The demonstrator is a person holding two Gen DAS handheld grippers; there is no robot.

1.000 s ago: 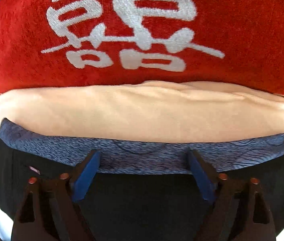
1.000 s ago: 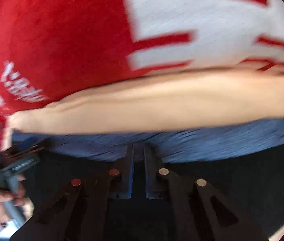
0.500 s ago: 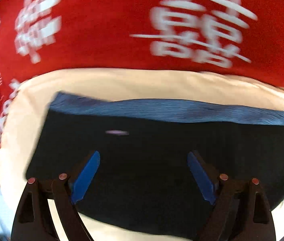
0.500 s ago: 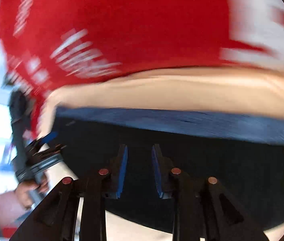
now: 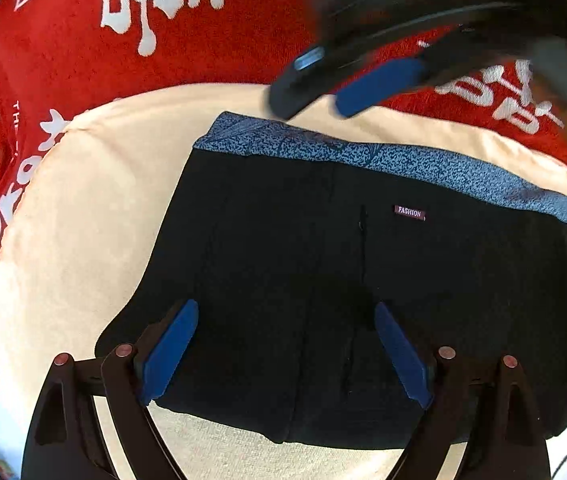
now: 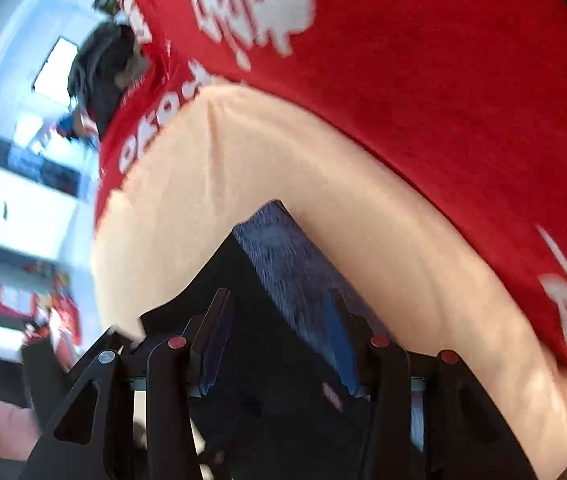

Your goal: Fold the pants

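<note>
The black pants [image 5: 323,272] lie folded into a compact rectangle on a cream cloth [image 5: 83,208]. Their blue patterned waistband [image 5: 383,160] runs along the far edge, with a small "FASHION" label [image 5: 409,212] below it. My left gripper [image 5: 283,356] is open and empty, hovering over the near part of the pants. My right gripper [image 6: 279,344] is open and empty above the waistband corner [image 6: 283,256]. In the left wrist view the right gripper [image 5: 323,84] shows blurred above the waistband's far edge.
A red blanket with white characters [image 5: 163,40] lies beyond the cream cloth. In the right wrist view a white room with furniture [image 6: 23,160] shows at the left, past the bed's edge.
Both grippers have pulled back and up from the pants. The right gripper has opened from shut. The folded pants now show whole, and the right gripper has swung over the waistband.
</note>
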